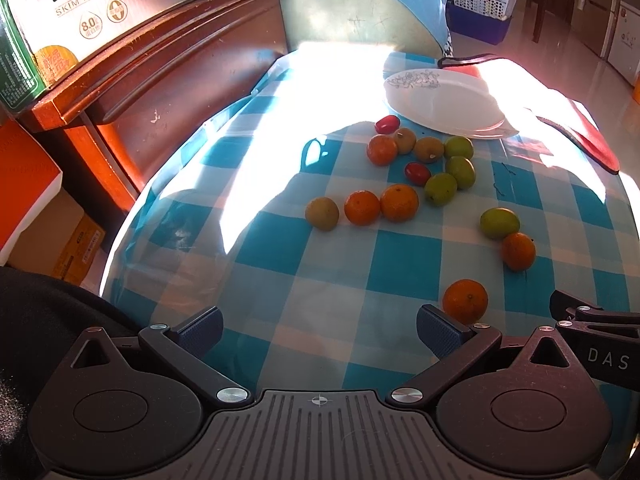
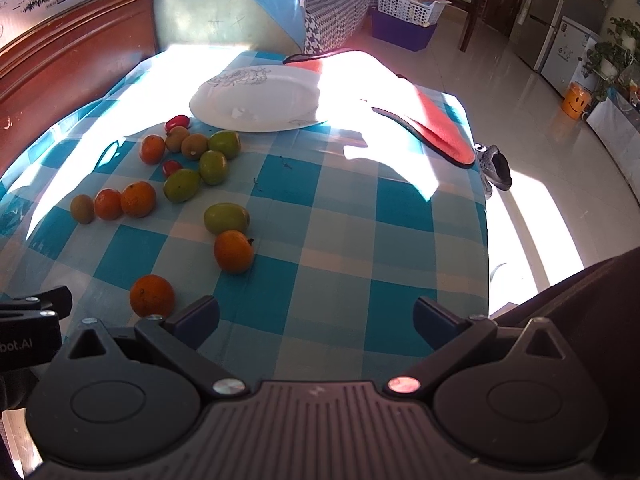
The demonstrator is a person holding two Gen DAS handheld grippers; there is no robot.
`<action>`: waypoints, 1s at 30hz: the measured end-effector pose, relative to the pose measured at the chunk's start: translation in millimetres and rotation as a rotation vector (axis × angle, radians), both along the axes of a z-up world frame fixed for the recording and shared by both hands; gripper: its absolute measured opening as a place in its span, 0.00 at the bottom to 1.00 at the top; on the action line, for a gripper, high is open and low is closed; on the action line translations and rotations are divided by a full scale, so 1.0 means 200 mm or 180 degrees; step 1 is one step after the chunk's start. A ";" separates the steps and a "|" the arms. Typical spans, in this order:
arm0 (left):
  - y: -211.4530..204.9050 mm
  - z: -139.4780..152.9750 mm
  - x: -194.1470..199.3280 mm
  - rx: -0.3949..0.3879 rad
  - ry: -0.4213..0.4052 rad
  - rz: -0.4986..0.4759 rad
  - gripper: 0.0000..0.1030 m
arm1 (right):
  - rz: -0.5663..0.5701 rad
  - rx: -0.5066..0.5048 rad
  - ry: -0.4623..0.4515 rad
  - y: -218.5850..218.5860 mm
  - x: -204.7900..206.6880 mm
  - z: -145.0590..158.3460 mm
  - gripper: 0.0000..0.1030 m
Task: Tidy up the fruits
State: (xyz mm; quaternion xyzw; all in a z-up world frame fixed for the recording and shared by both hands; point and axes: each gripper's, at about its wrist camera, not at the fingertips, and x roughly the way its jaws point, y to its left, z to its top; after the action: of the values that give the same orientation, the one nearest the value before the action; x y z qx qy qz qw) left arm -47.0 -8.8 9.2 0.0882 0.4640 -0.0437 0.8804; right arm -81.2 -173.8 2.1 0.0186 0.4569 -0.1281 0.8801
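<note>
Both the left gripper (image 1: 319, 332) and right gripper (image 2: 316, 318) hover spread and empty at the near table edge. Loose fruit lies short of the empty plate (image 1: 444, 98). The round near orange (image 1: 465, 301) may roll if nudged off-centre.

Small fruits lie loose on the checked cloth, none on the white plate (image 1: 444, 98) at the upper right of the left wrist view. Just below its rim sits a red cherry tomato (image 1: 387, 124), then a tight cluster: an orange tangerine (image 1: 382, 150), two brownish fruits (image 1: 404, 140), three green ones (image 1: 460, 172) and a second tomato (image 1: 417, 173). Left of centre, a brown-green fruit (image 1: 322, 213) and two tangerines (image 1: 399, 202) form a row. At right, a green fruit (image 1: 499, 223) touches a tangerine (image 1: 518, 251); the nearest tangerine (image 1: 465, 301) lies alone, lower right.
</note>
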 end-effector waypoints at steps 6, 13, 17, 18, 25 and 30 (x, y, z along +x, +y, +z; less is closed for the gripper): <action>-0.01 0.00 0.00 0.0038 0.0004 -0.0041 1.00 | 0.0037 0.0030 0.0002 0.01 0.00 0.00 0.99; -0.03 -0.01 0.00 0.0068 0.0002 -0.0079 1.00 | 0.0057 0.0024 0.0017 0.01 0.00 -0.01 0.99; -0.05 -0.02 0.00 0.0097 -0.0001 -0.0097 1.00 | 0.0073 0.0003 0.0048 0.02 0.01 -0.02 0.99; -0.05 -0.02 0.00 0.0098 -0.0001 -0.0099 1.00 | 0.0074 0.0001 0.0055 0.02 0.01 -0.03 0.99; -0.05 -0.02 0.00 0.0104 -0.0003 -0.0106 1.00 | 0.0072 0.0002 0.0061 0.01 0.01 -0.03 0.99; -0.05 -0.02 0.00 0.0099 -0.0004 -0.0107 1.00 | 0.0067 0.0007 0.0062 0.01 0.01 -0.03 0.99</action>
State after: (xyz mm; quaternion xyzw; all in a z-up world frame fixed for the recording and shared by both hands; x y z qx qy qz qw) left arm -47.3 -17.9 5.6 0.1097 0.4624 -0.0513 0.8783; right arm -80.2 -170.8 -4.2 0.0136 0.4657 -0.1185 0.8769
